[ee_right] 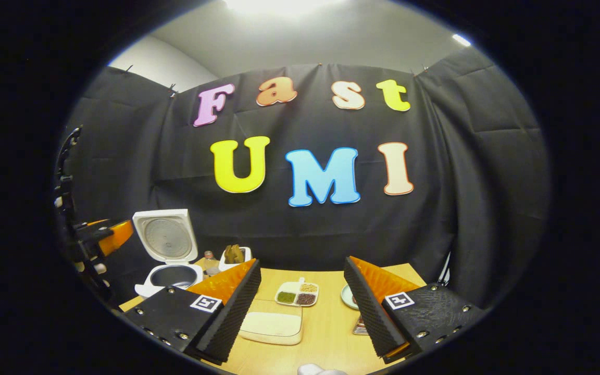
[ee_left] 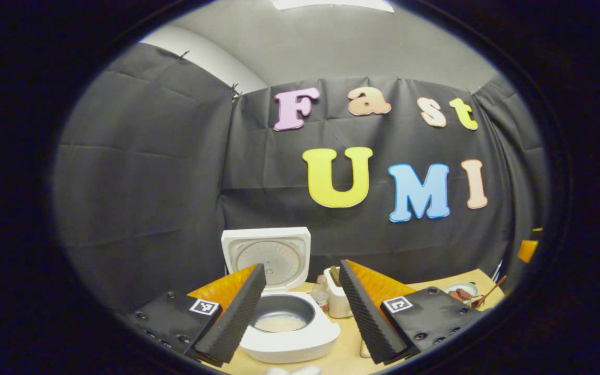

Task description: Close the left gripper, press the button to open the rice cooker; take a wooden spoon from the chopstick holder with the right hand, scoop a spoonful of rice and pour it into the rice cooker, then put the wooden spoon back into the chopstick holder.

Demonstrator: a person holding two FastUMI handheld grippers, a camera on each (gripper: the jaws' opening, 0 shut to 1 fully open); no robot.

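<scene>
Rice cooker (ee_left: 284,323) lid's up, rice inside | both my jaws wide open, holding nothing | looks finished, or spoon (ee_right: 234,253) grab from holder (ee_right: 235,259) next

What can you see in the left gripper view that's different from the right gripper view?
Left gripper view: up close, something white lying in the rice cooker's pot. Right gripper view: a divided dish of grains and a flat pale tray on the table. Both: the rice cooker with its lid up and the chopstick holder beside it. The left gripper and right gripper are open and empty.
</scene>
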